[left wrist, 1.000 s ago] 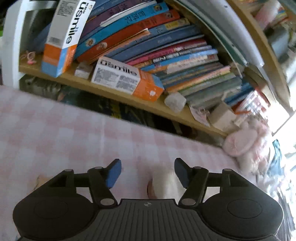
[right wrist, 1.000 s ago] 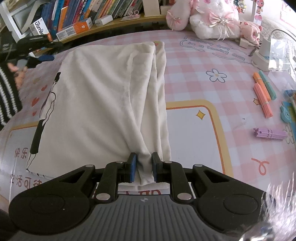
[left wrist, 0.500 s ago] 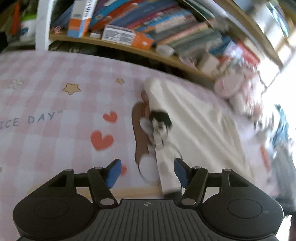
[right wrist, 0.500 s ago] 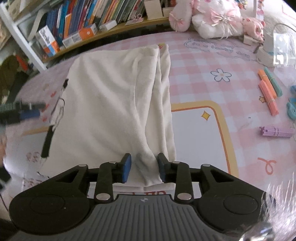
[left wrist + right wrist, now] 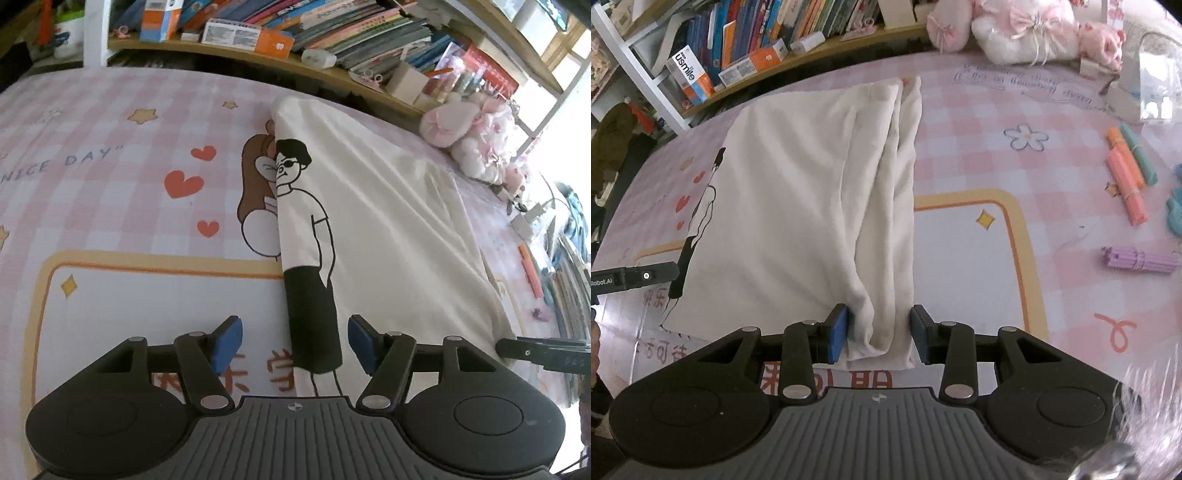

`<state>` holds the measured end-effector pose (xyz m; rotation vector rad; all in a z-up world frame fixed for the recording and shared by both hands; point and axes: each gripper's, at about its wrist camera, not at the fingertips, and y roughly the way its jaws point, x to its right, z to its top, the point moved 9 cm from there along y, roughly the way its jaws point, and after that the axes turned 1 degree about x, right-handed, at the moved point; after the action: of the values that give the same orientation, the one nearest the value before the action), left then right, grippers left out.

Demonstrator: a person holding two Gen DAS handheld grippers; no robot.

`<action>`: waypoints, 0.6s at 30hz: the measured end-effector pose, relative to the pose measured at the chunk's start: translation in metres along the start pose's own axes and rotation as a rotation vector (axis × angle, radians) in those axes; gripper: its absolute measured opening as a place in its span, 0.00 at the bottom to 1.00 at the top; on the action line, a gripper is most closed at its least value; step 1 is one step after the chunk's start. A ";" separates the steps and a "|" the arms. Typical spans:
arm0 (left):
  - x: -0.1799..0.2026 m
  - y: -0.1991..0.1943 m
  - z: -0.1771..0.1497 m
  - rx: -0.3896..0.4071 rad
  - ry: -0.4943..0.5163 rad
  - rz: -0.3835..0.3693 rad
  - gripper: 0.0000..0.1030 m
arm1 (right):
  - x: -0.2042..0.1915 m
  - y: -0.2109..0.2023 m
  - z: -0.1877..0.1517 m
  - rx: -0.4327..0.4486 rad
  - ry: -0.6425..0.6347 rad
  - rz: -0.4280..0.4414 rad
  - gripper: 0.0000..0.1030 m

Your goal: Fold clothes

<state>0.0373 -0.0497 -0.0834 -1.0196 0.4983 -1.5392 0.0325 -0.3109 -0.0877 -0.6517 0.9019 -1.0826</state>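
While it lies flat on the pink checked tablecloth (image 5: 979,122), the cream T-shirt (image 5: 790,206) is folded lengthwise into a long panel that runs from the lower centre of the right wrist view up toward the bookshelf (image 5: 768,70). Its right side is gathered into thick soft folds, and its left edge shows half of a printed cartoon man (image 5: 306,236) in sunglasses, white top and black trousers, seen clearly in the left wrist view.

The left gripper (image 5: 294,341) is wide open and holds nothing; the near left edge of the shirt, with the black trousers of the print, lies between its blue pads (image 5: 227,341) without touching them. The right gripper (image 5: 878,332) is also open, with the gathered near corner of the shirt between its fingers. The left pad seems to touch the fabric, but I cannot tell if it presses.

At the right of the right wrist view lie orange and teal marker bundles (image 5: 1130,173) and a purple bundle of sticks (image 5: 1137,260), well apart from the shirt. Pink and white plush toys (image 5: 1027,33) sit at the upper right, near the shelf.

A printed girl figure (image 5: 256,192) on the cloth is partly hidden by the shirt edge. The lower right corner of the right wrist view is blurred by glare.
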 end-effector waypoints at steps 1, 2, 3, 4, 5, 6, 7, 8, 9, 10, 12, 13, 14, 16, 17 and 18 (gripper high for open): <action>0.002 -0.001 -0.002 0.000 -0.009 -0.007 0.59 | 0.000 0.000 0.000 -0.002 -0.004 0.007 0.33; 0.004 -0.002 -0.004 0.000 -0.019 -0.018 0.58 | 0.000 0.000 0.000 -0.003 -0.009 0.014 0.32; 0.007 -0.001 -0.006 -0.006 -0.030 -0.034 0.53 | 0.000 0.000 0.000 -0.004 -0.017 0.021 0.30; 0.009 -0.001 -0.008 -0.015 -0.043 -0.049 0.49 | 0.000 0.000 0.000 -0.004 -0.027 0.027 0.29; 0.012 0.000 -0.010 -0.023 -0.056 -0.064 0.35 | -0.001 0.000 0.000 -0.005 -0.037 0.032 0.28; 0.013 0.001 -0.011 -0.030 -0.068 -0.070 0.20 | -0.001 0.000 0.000 -0.008 -0.047 0.038 0.25; 0.013 0.002 -0.012 -0.034 -0.080 -0.063 0.11 | -0.002 0.001 0.001 -0.011 -0.054 0.043 0.23; 0.012 0.002 -0.013 -0.035 -0.093 -0.061 0.06 | -0.002 0.001 0.001 -0.012 -0.060 0.044 0.23; 0.012 0.000 -0.013 -0.025 -0.101 -0.064 0.05 | -0.003 0.001 0.002 -0.014 -0.065 0.046 0.22; 0.013 -0.005 -0.012 -0.004 -0.092 -0.060 0.05 | -0.003 0.001 0.002 -0.016 -0.069 0.049 0.21; 0.017 -0.020 -0.010 0.042 -0.056 -0.046 0.05 | -0.006 0.003 0.003 -0.022 -0.078 0.057 0.20; 0.016 -0.029 -0.010 0.059 -0.047 -0.038 0.04 | -0.009 0.003 0.003 -0.030 -0.087 0.068 0.19; 0.013 -0.035 -0.010 0.066 -0.046 -0.027 0.04 | -0.014 0.004 0.002 -0.040 -0.095 0.086 0.19; -0.002 -0.038 -0.015 0.051 -0.069 0.006 0.04 | -0.025 0.007 -0.001 -0.058 -0.115 0.128 0.18; -0.011 -0.037 -0.019 0.038 -0.087 0.025 0.04 | -0.032 0.008 -0.002 -0.065 -0.129 0.147 0.18; -0.019 -0.036 -0.023 0.026 -0.103 0.043 0.05 | -0.038 0.009 -0.003 -0.071 -0.144 0.163 0.18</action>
<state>-0.0033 -0.0283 -0.0734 -1.0560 0.4251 -1.4440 0.0265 -0.2727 -0.0851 -0.6931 0.8560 -0.8506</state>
